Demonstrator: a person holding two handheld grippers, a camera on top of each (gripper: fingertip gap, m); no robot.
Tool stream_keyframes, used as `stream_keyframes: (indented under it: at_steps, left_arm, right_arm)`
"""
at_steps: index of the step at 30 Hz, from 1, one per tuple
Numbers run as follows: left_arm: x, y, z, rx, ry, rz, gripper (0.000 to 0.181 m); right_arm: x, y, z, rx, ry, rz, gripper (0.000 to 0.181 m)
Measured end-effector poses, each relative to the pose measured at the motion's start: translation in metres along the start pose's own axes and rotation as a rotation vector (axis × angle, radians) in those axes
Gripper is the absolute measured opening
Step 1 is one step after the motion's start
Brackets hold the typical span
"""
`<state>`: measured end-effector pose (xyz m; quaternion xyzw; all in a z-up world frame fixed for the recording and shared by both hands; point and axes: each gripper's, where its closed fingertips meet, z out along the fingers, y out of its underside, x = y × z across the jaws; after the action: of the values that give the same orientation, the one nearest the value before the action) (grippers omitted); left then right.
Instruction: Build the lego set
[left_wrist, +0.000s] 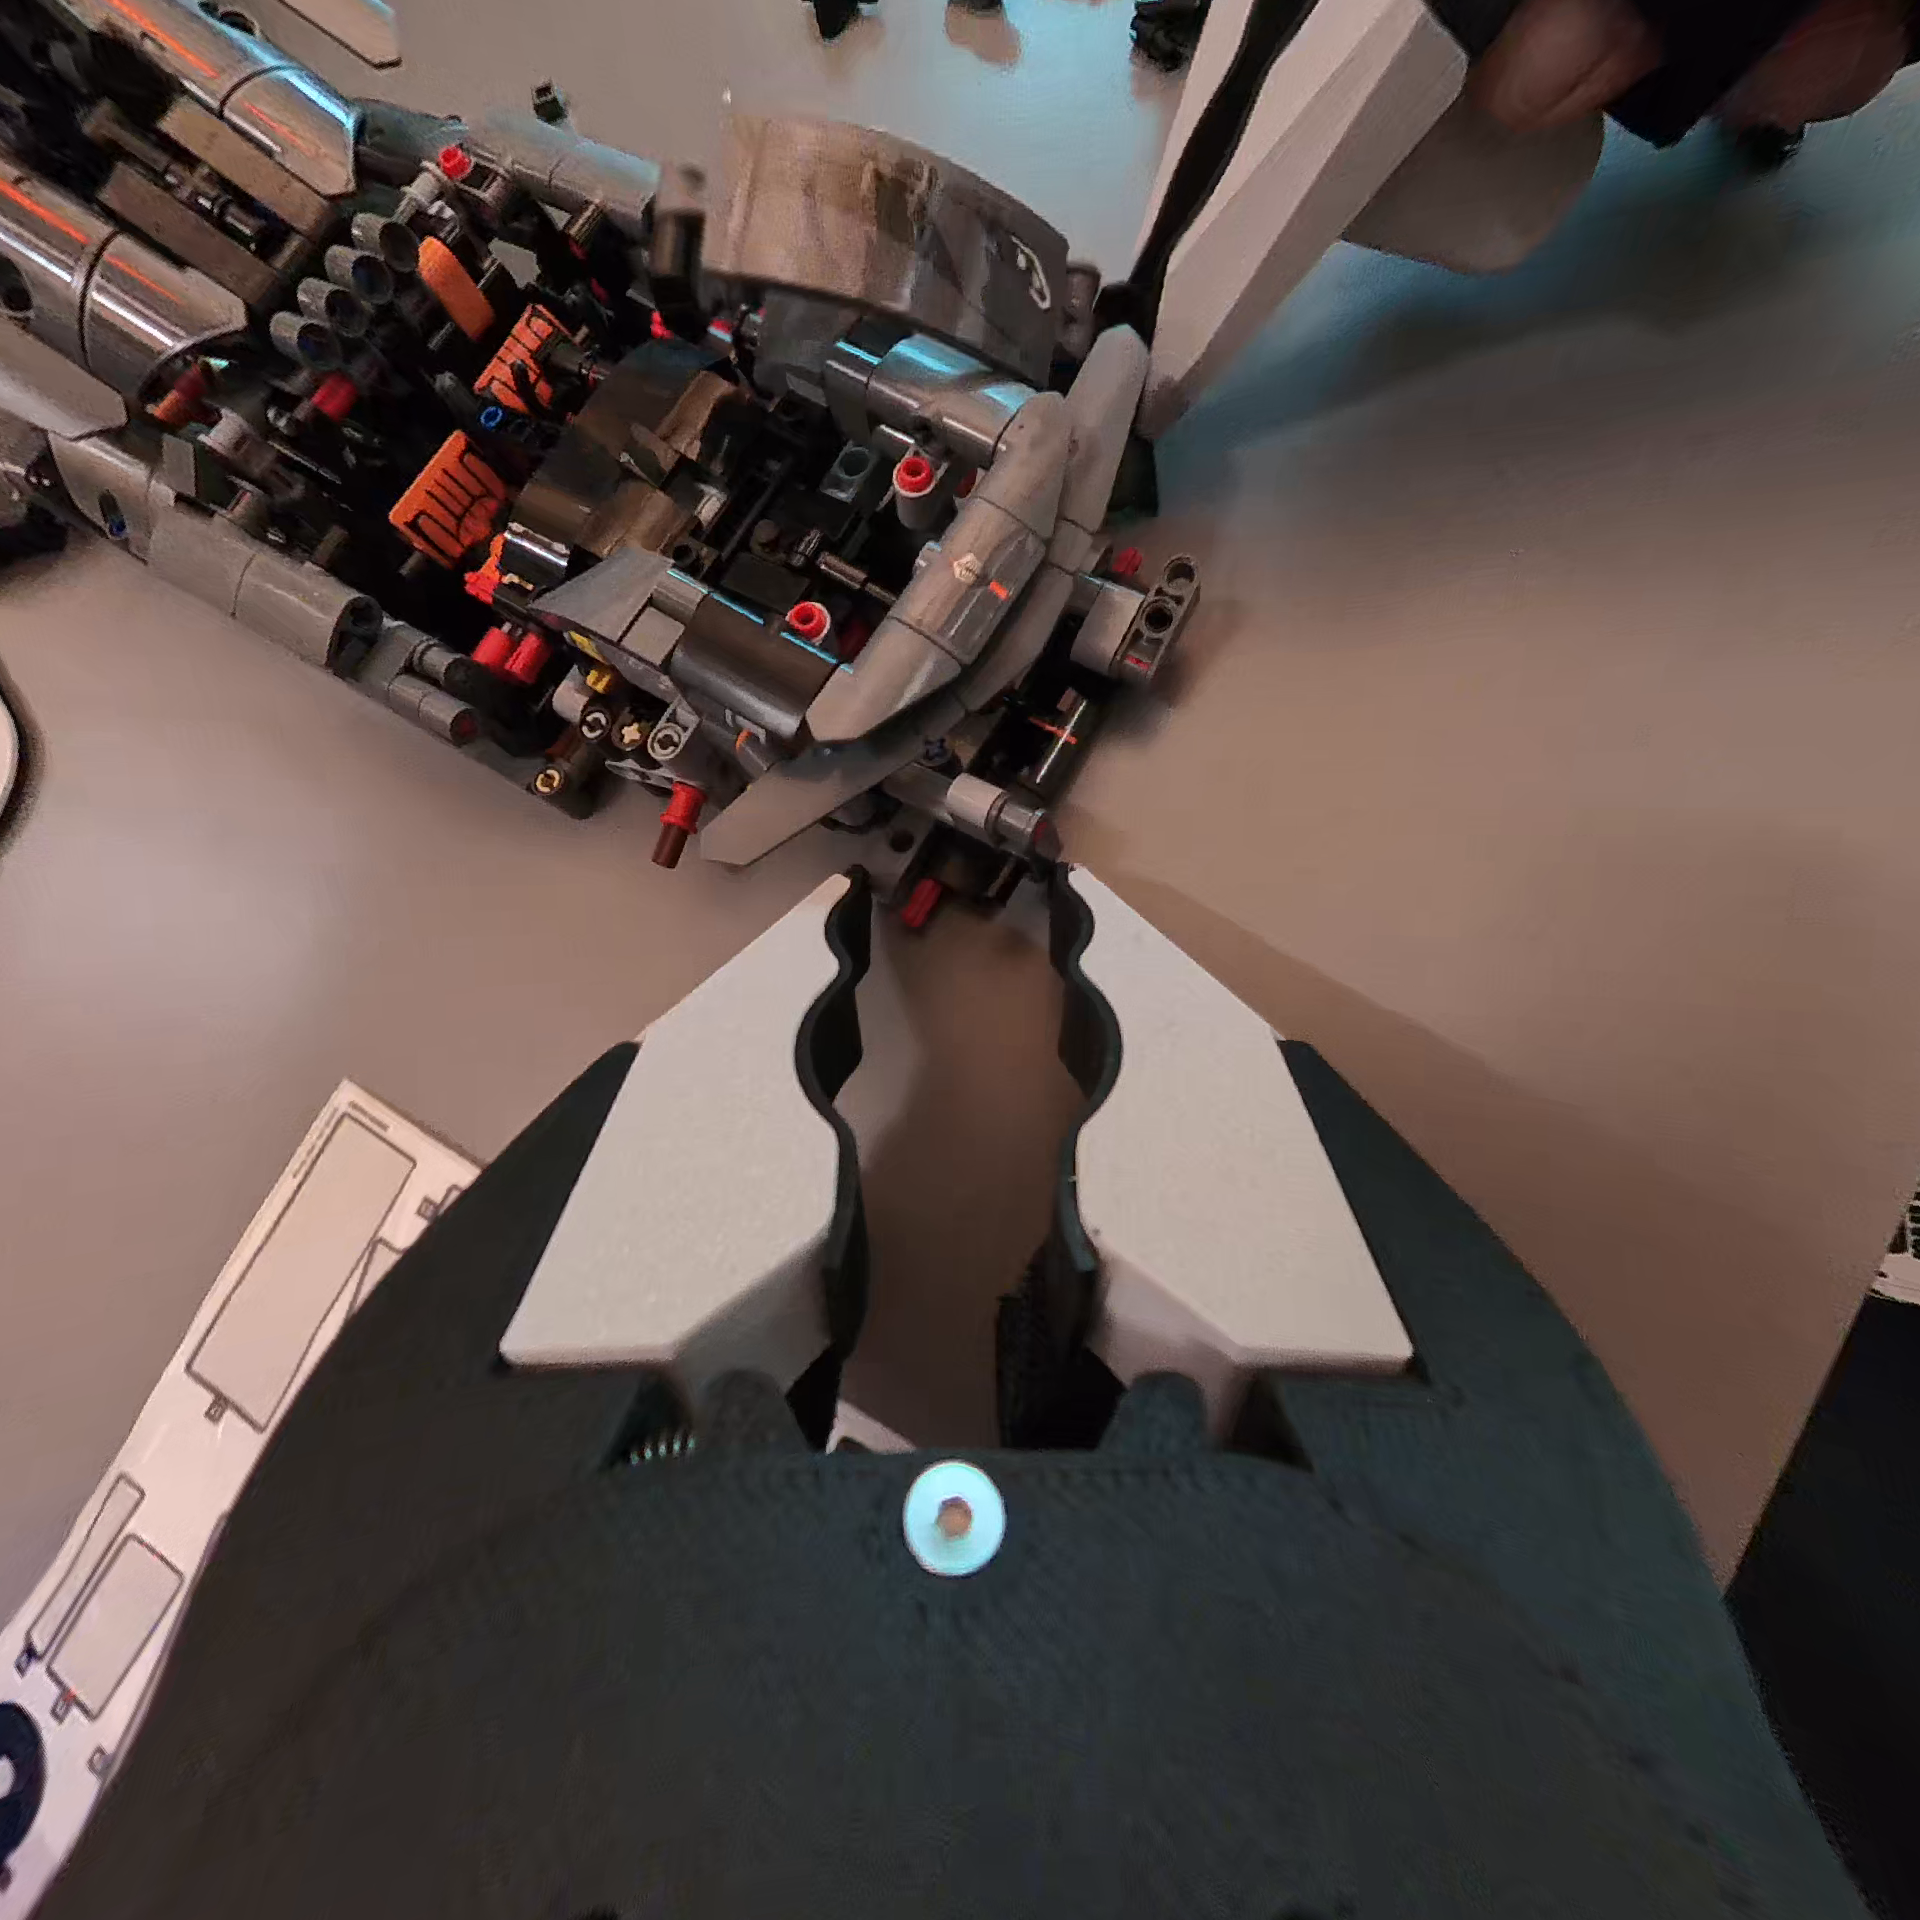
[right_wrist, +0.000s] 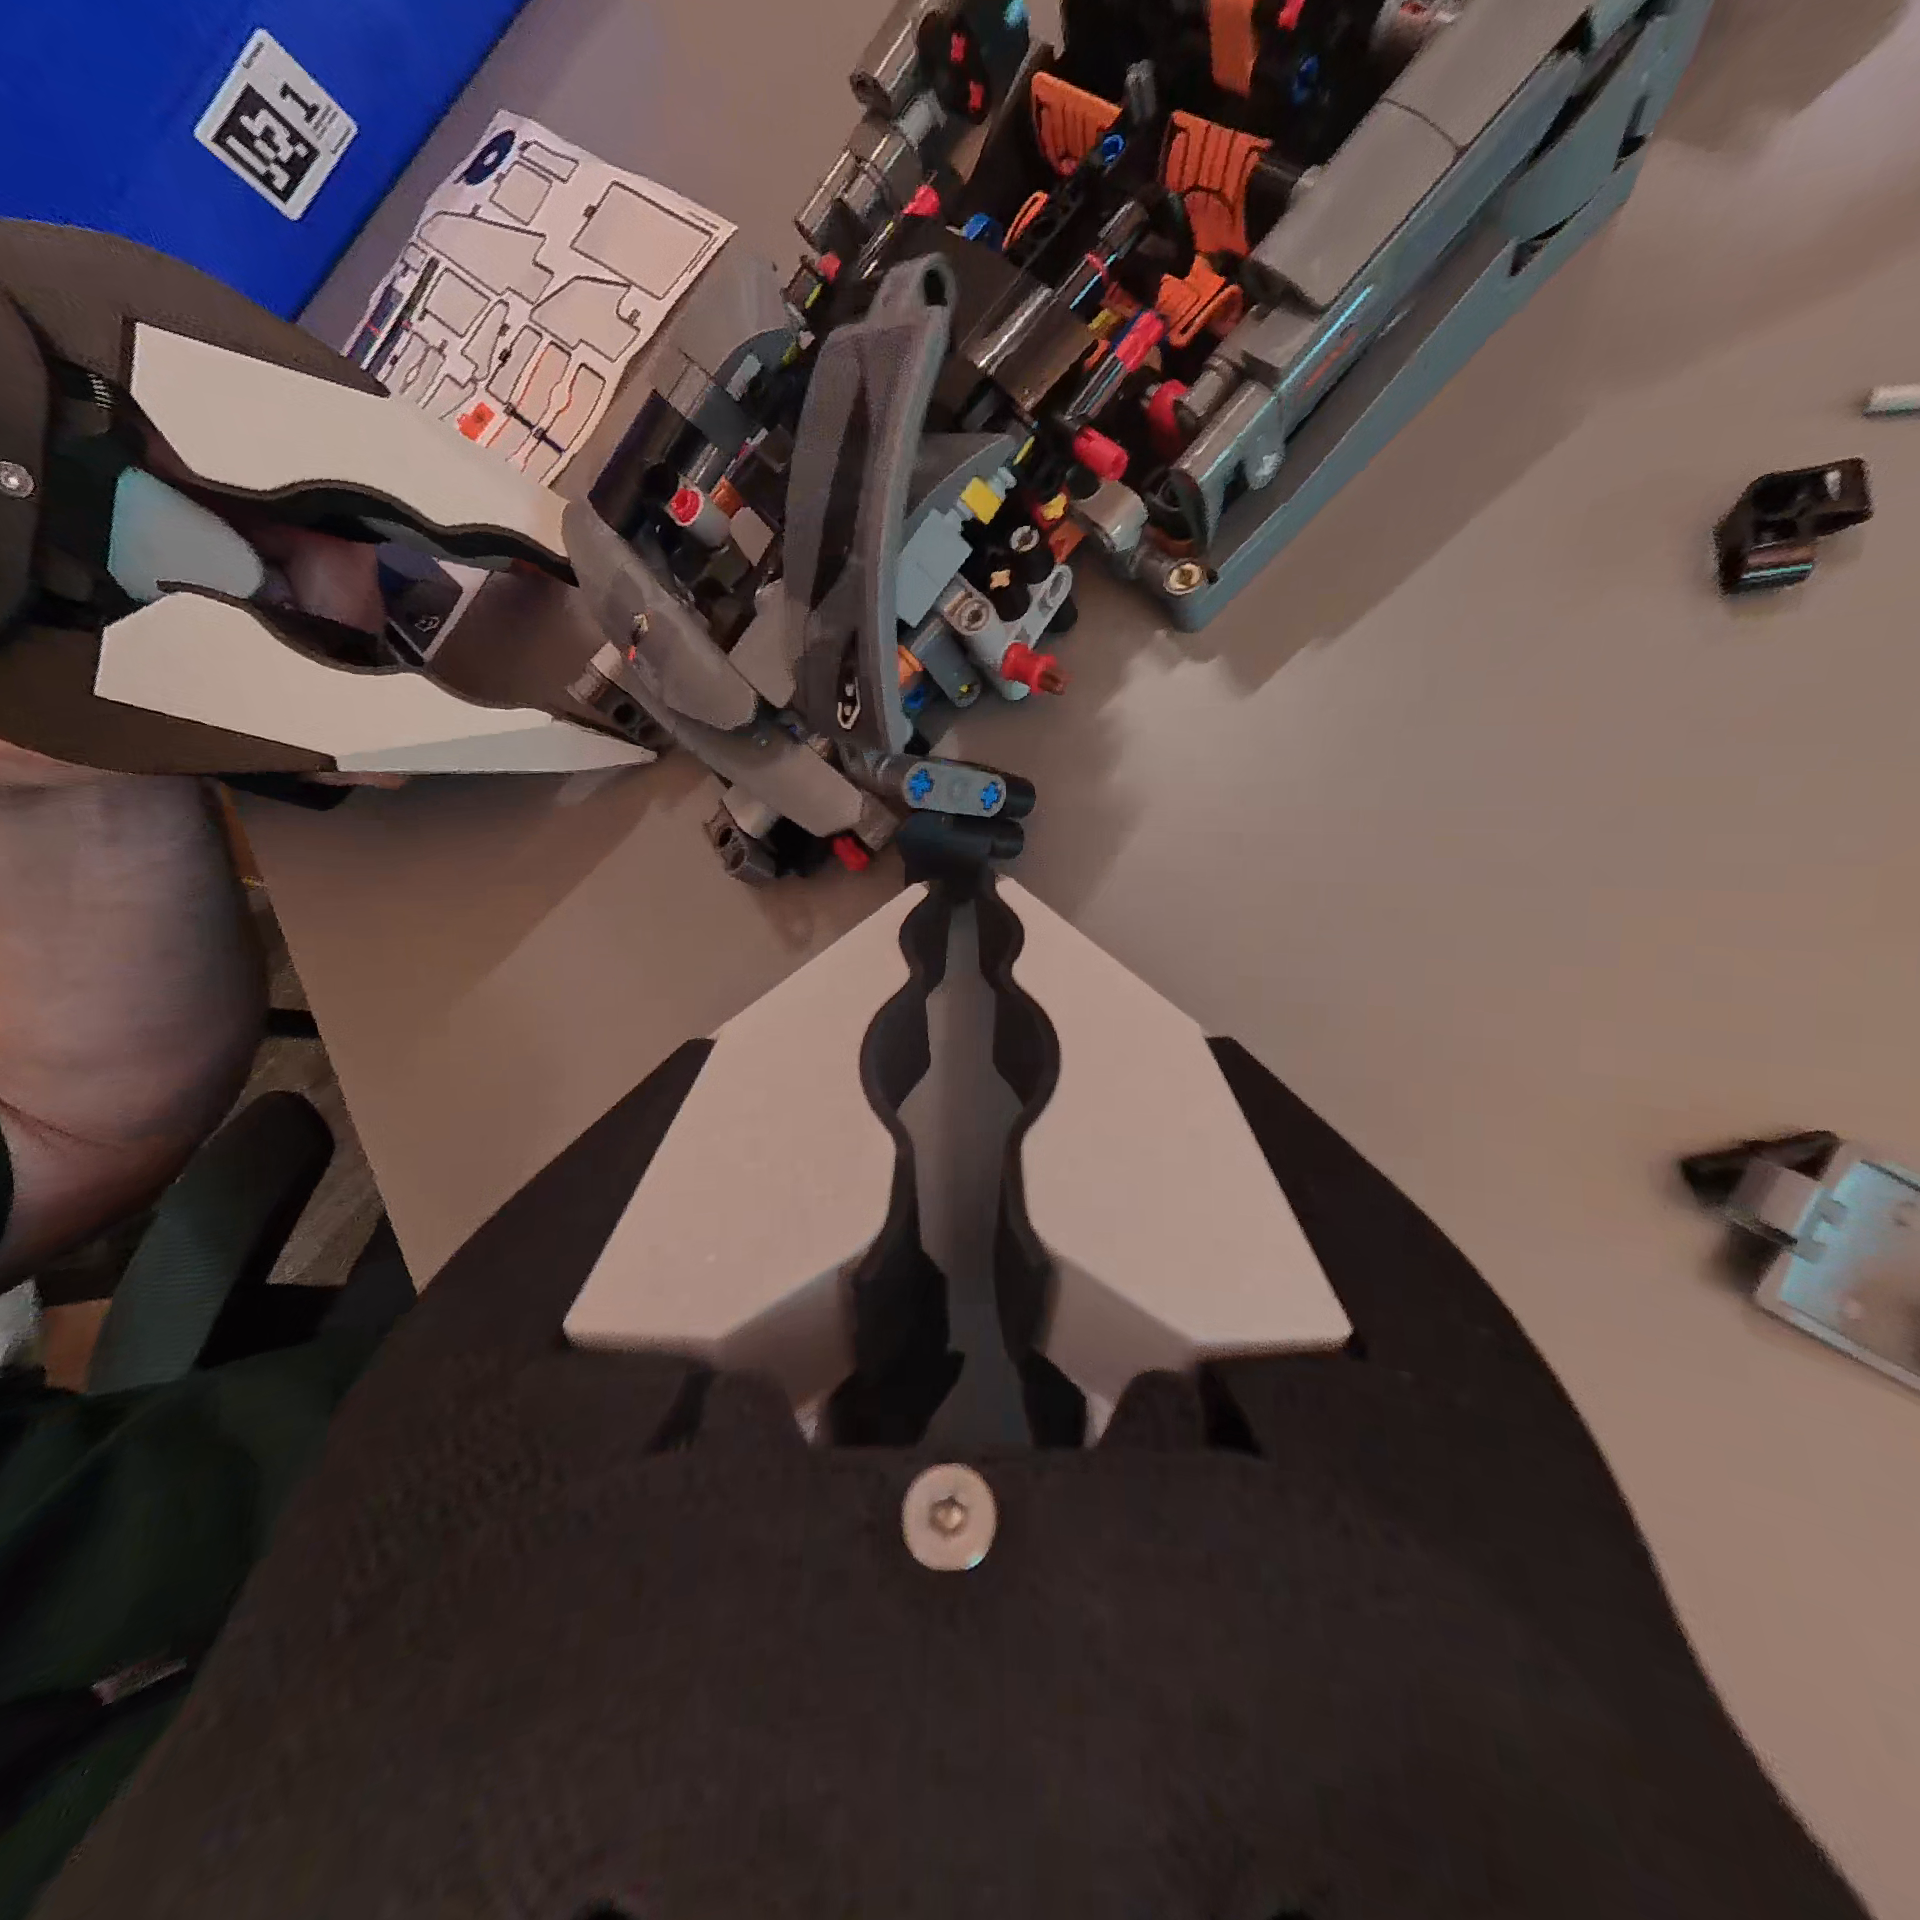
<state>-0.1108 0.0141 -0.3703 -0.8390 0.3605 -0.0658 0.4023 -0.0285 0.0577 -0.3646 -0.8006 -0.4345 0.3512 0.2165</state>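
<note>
The grey model car (left_wrist: 582, 457) sat on the table (left_wrist: 1507, 779). Left gripper (left_wrist: 956, 883) had its jaws spread around the car's near corner; right gripper (right_wrist: 961, 883) pinched a small black connector (right_wrist: 961, 836) against that same end

The left gripper (left_wrist: 956, 883) points forward with its two fingers a little apart and their tips against the edge of the lego car (left_wrist: 644, 436), while the right gripper (right_wrist: 961, 883) has its fingers squeezed close together, pinching a small black piece (right_wrist: 961, 840) at their tips.
</note>
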Motion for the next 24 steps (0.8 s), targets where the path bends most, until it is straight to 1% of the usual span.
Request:
stream_keyframes:
  at_steps: [1, 4, 12, 18, 24]
  left_arm:
    - [0.001, -0.001, 0.001, 0.001, -0.001, 0.008, 0.032]
    - [0.002, -0.003, 0.002, 0.002, -0.004, 0.017, 0.031]
    - [0.004, -0.005, 0.004, 0.006, -0.007, 0.041, 0.03]
    - [0.005, -0.006, 0.004, 0.008, -0.003, 0.053, 0.03]
    - [0.005, -0.006, 0.004, 0.01, 0.009, 0.059, 0.029]
  right_arm:
    - [-0.002, 0.001, 0.002, -0.008, -0.011, 0.016, 0.003]
    - [-0.002, 0.004, 0.004, -0.002, -0.029, 0.079, 0.003]
    - [-0.006, 0.009, -0.003, -0.029, -0.08, 0.103, 0.002]
    - [-0.006, 0.011, -0.004, -0.032, -0.135, 0.154, 0.001]
    - [-0.006, 0.016, -0.006, -0.065, -0.159, 0.157, 0.0]
